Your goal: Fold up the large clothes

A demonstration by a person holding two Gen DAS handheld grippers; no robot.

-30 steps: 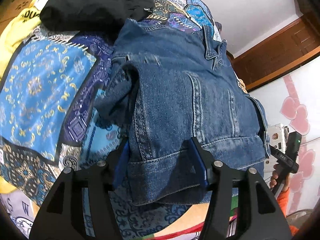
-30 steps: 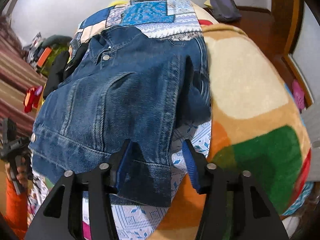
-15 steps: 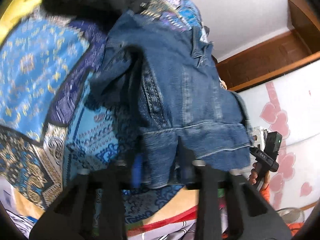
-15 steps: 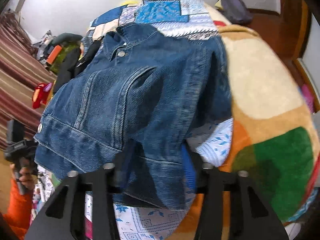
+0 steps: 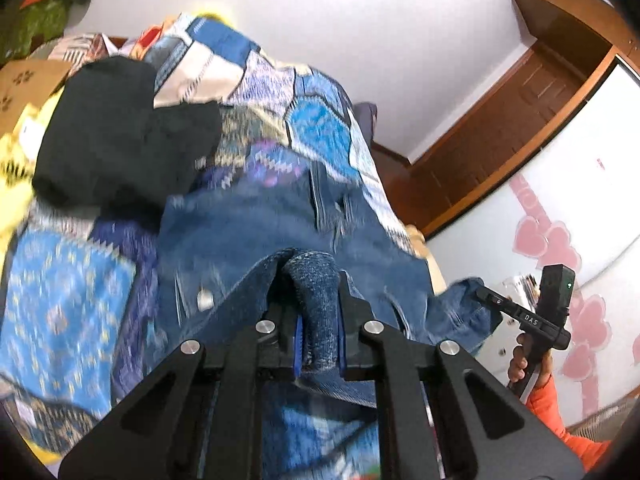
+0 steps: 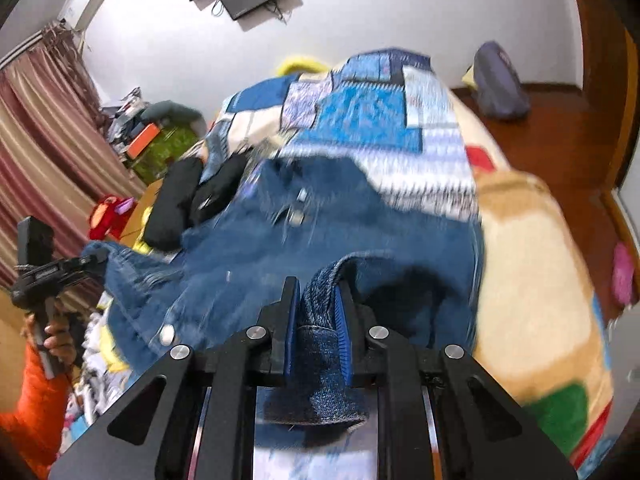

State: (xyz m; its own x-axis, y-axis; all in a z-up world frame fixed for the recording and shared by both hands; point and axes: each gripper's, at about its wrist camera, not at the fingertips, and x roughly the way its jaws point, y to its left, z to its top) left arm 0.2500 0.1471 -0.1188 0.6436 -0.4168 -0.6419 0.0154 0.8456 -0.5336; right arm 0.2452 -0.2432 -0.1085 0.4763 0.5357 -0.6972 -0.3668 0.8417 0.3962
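Denim jacket (image 5: 248, 236) – thick ribbed hem bunched between clamped left gripper (image 5: 318, 320) and right gripper (image 6: 316, 320) pads – over patchwork quilt (image 6: 360, 104).

Our 2 grippers are black frames with silver screws; blue pads line the fingers (image 5: 298, 340); our sleeve (image 6: 28, 404) is orange.

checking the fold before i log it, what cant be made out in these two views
- Left wrist view: the denim jacket body is motion-blurred; seams and buttons smear.
- Left gripper: the pinched hem hides the pad faces.
- Right wrist view: the right gripper and its linkage cover the jacket's near edge.
- Black garment: its type is unclear; too dark.
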